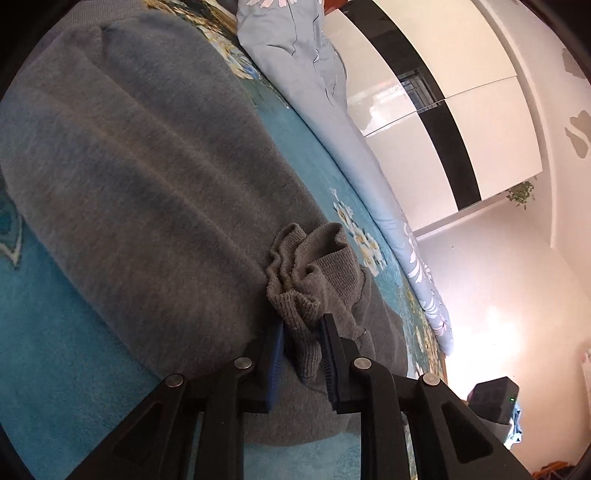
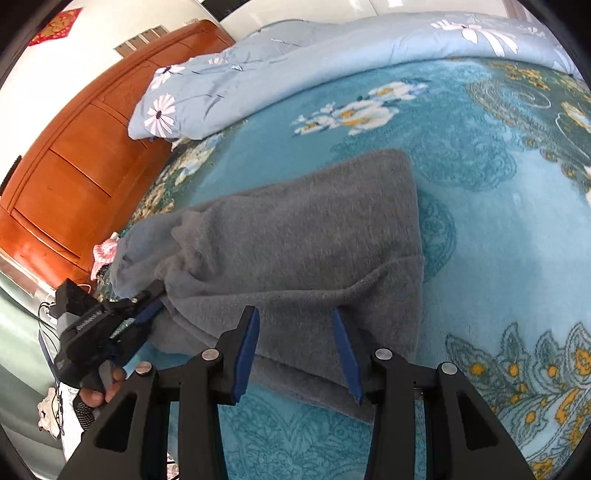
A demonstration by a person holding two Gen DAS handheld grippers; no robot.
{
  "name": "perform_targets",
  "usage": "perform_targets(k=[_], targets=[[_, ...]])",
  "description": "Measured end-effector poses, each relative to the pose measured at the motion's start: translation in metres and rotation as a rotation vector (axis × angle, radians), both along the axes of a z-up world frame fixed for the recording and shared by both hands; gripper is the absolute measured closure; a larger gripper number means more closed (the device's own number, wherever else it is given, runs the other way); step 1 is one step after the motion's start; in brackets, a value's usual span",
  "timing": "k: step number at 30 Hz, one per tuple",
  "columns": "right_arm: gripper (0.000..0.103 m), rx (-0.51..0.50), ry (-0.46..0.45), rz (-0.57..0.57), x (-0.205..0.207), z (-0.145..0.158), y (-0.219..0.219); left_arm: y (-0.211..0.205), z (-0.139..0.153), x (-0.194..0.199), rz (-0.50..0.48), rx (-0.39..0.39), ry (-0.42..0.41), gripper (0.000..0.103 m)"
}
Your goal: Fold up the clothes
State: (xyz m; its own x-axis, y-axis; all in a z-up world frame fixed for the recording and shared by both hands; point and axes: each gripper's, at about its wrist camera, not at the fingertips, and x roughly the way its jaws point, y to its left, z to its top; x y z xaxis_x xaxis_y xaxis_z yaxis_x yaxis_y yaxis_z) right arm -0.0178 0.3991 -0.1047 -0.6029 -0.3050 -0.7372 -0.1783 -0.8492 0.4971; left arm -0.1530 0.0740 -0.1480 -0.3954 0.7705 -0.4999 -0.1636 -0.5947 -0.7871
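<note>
No readable text, labels or numbers in either view. Red paper hanging (image 2: 55, 26) on the wall has a gold motif, too blurred to read.

The left gripper (image 1: 303, 328) jaws pinch the ribbed cuff (image 1: 306, 273) of the grey sweater (image 1: 147, 166).

Bed surface: a teal blanket (image 2: 498, 229) with white and yellow flower clusters and paisley motifs covers the bed. Along its far edge lies a light blue duvet (image 2: 295, 59) printed with white daisies, bunched into folds. Behind the bed stands a glossy orange-brown wooden headboard (image 2: 74, 166) with recessed panels. A red decoration (image 2: 55, 26) hangs on the white wall above it. In the left wrist view, a white wardrobe (image 1: 424, 122) with a black vertical stripe stands beyond the duvet, and a small black device (image 1: 495, 402) showing a green indicator light sits low near the bed corner.
</note>
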Motion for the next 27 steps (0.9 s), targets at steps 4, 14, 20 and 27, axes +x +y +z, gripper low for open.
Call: perform_targets(k=[4, 14, 20, 27], targets=[[0.06, 0.0, 0.0, -0.007, 0.002, -0.003, 0.0, -0.054, 0.02, 0.014, 0.223, -0.029, 0.086, 0.056], [0.06, 0.014, -0.003, -0.026, 0.002, -0.005, -0.003, -0.187, -0.007, -0.045, 0.58, -0.071, -0.036, 0.042], [0.06, 0.024, -0.013, -0.028, -0.002, -0.003, -0.005, -0.189, -0.012, -0.061, 0.553, 0.009, -0.004, 0.046], [0.06, 0.0, 0.009, -0.029, 0.004, 0.006, -0.005, -0.161, 0.028, -0.062, 0.511, -0.031, 0.092, 0.084]])
